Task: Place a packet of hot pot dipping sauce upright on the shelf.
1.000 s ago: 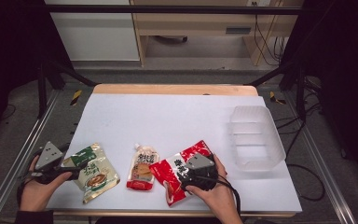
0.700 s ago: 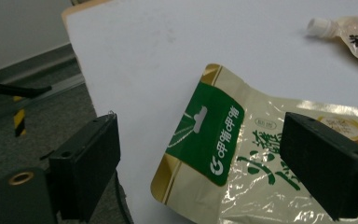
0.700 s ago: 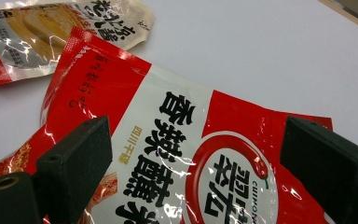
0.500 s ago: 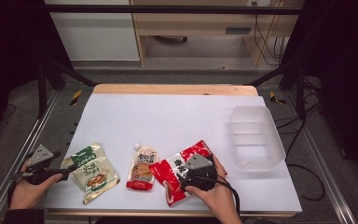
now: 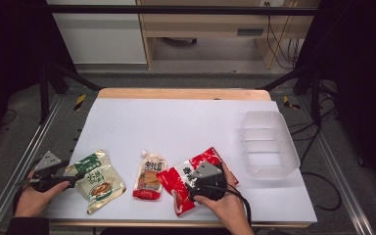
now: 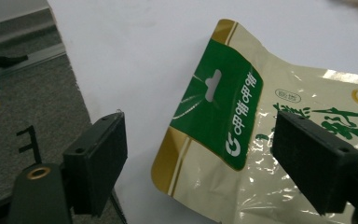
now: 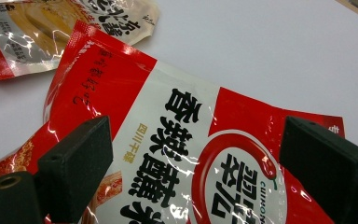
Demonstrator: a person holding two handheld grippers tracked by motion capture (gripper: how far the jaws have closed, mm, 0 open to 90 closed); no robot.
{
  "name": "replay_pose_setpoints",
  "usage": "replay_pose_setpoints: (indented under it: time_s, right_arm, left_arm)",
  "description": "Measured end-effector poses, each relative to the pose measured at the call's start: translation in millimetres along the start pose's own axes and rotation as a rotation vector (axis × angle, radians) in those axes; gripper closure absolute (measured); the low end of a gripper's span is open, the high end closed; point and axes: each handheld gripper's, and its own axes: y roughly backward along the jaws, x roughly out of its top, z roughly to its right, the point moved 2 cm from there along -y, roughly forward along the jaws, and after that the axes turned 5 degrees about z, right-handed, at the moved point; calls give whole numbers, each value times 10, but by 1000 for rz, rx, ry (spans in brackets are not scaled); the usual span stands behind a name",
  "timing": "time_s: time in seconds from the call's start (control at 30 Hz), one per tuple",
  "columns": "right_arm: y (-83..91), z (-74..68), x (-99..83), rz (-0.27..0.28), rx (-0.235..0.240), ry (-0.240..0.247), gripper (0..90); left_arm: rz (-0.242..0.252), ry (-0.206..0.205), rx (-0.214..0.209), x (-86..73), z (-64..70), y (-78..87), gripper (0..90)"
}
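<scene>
Red foil marks the pouch (image 5: 196, 178) over which the right gripper (image 5: 206, 177) hangs, its jaws spread wide and holding nothing; in the right gripper view the red pouch (image 7: 182, 154) lies flat between the two jaw pads (image 7: 81, 163), with its top edge toward 11 o'clock. The left gripper (image 5: 54, 171) is likewise open and empty at the table's 8 o'clock corner, and the green-and-cream pouch (image 6: 261, 135) lies between its jaws, the green header with its hang slot toward 12 o'clock in the left gripper view.

The step in hand is judged to be the taking up of a pouch by each gripper. It is done well if the jaws are lowered squarely until one pad slides under a sealed edge, since flat foil offers little to pinch from above; the stiff header or side seam is preferred to the slack, glossy middle, which is likely to slip. The jaws are best closed only when the edge sits fully between the pads.

Count: three pouches are seen on the white table (image 5: 186, 122), namely the green-and-cream pouch (image 5: 97, 178) at 8 o'clock, a spouted pouch (image 5: 149, 175) at 6 o'clock and the red one just beside it, their edges touching or nearly so. One clear plastic tub (image 5: 268, 144) stands empty at 4 o'clock. Two grippers are counted.
</scene>
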Motion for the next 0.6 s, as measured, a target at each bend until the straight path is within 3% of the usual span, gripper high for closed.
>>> replay_pose_setpoints:
  time_s: [0.27, 0.47, 0.6]
  right_arm:
    - [-2, -15, 2, -5, 4, 7, 105]
    - [4, -10, 3, -2, 5, 11, 107]
    - [9, -4, 4, -1, 4, 11, 108]
  left_arm:
    - [3, 18, -56, 3, 34, 29, 308]
    - [45, 43, -91, 30, 79, 143, 376]
    - [55, 50, -136, 40, 131, 196, 415]
